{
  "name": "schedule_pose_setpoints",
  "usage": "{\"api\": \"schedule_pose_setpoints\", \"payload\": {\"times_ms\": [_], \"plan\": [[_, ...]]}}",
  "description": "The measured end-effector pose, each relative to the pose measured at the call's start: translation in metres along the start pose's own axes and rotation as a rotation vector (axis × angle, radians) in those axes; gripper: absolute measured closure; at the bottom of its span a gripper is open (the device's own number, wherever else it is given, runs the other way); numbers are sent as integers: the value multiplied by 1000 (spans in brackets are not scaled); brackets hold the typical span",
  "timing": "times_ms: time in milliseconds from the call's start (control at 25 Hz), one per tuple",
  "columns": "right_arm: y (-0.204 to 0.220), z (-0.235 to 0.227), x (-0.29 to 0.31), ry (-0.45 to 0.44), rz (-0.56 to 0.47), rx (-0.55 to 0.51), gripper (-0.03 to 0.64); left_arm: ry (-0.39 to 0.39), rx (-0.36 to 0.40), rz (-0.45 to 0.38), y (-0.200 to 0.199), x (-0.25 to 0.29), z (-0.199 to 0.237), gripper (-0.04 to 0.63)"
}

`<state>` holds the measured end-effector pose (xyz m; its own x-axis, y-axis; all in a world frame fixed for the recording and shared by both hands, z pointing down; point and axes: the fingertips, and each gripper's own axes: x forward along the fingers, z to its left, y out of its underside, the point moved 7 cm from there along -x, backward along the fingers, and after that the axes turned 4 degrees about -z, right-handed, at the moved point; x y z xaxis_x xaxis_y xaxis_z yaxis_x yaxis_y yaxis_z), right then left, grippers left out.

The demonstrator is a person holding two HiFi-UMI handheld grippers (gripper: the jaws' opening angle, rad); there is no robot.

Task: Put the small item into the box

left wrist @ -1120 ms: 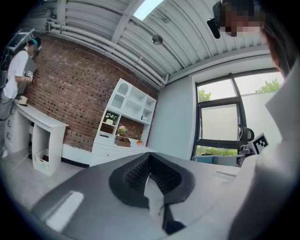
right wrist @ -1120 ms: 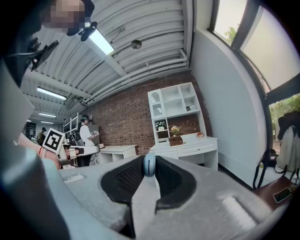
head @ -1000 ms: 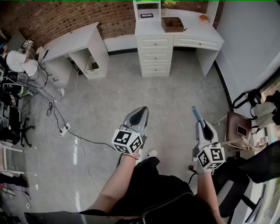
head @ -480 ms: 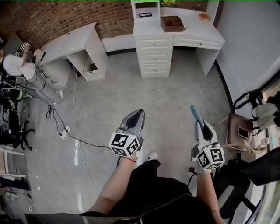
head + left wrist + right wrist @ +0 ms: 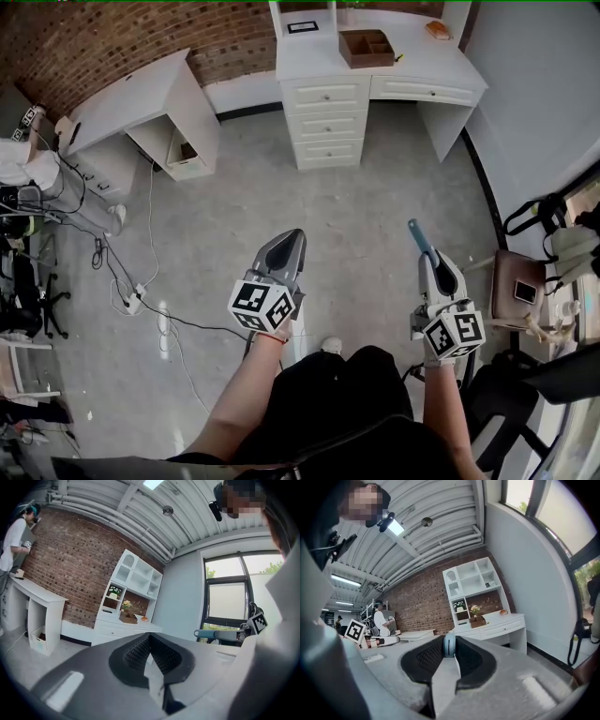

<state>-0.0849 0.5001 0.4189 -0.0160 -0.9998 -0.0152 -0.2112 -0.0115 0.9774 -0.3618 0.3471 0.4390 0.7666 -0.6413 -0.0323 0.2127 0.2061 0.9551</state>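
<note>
The brown wooden box (image 5: 366, 47) stands on the white desk (image 5: 398, 73) against the brick wall, far ahead of both grippers. It also shows small in the left gripper view as the box (image 5: 128, 618) and in the right gripper view as the box (image 5: 477, 620). My right gripper (image 5: 420, 242) is shut on a small blue item (image 5: 418, 236) that sticks out past its tips; the item (image 5: 449, 645) sits pinched between the jaws. My left gripper (image 5: 287, 246) is shut with nothing in it. Both are held over the grey floor at waist height.
A second white desk (image 5: 131, 94) stands at the left by the brick wall. Cables and a power strip (image 5: 139, 292) lie on the floor to the left. A brown stool with a phone (image 5: 517, 283) is at the right. A person (image 5: 21, 161) stands far left. An orange object (image 5: 436, 30) lies on the desk.
The white desk and box have shifted up and slightly nearer in the head view as the person walks forward. Both grippers keep their hold and pose.
</note>
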Motion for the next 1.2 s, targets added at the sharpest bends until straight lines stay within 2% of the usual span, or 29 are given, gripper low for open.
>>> {"api": "schedule_pose_setpoints", "payload": {"times_ms": [400, 800, 1200], "plan": [[5, -37, 55, 20, 23, 46, 548, 2, -19, 20, 4, 59, 25, 592], [-10, -82, 151, -29, 37, 54, 548, -61, -14, -7, -19, 134, 60, 592], [-20, -135, 223, -55, 55, 69, 548, -89, -13, -10, -27, 214, 73, 592]]}}
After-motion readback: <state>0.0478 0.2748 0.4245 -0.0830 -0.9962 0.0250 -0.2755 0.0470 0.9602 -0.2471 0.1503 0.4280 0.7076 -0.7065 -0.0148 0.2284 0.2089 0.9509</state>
